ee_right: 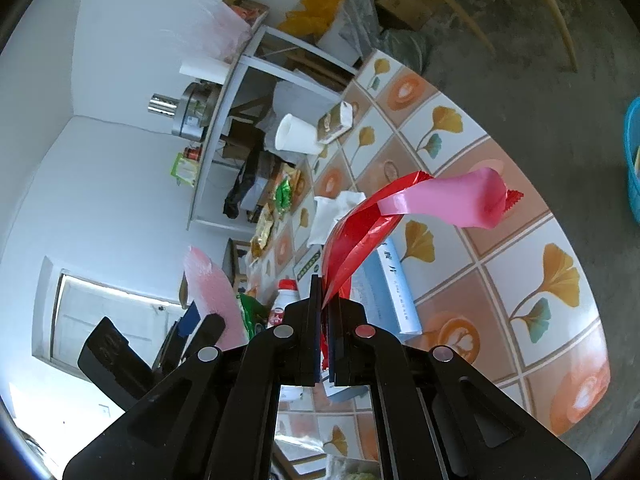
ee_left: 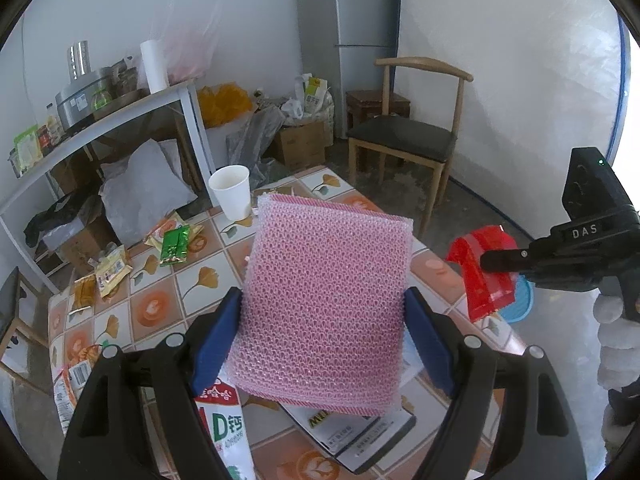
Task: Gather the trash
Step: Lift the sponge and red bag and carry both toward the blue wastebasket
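In the left wrist view, the left gripper [ee_left: 324,332] fills the lower half of the frame with its jaws spread wide, the blue pads pressing on both side edges of a pink mesh scouring pad [ee_left: 326,300], which it holds up in the centre of the frame above the tiled table [ee_left: 192,280]. At the right edge of that view the right gripper [ee_left: 486,260] reaches in from a gloved hand [ee_left: 612,344], clamped on a red wrapper [ee_left: 480,272] just in front of a blue basket [ee_left: 518,304]. From the right wrist view, the right gripper [ee_right: 325,304] sits bottom centre with its jaws pressed together on the lower end of the red wrapper [ee_right: 352,240], whose pink inner side curls off toward the right of the frame. Below it on the table lies a light blue box [ee_right: 388,288]. A white paper cup [ee_left: 232,192] stands at the table's far edge, centre left, and green and yellow snack packets [ee_left: 140,256] lie scattered along the left side. A milk carton [ee_left: 224,420] lies at the bottom of the left wrist view, under the gripper.
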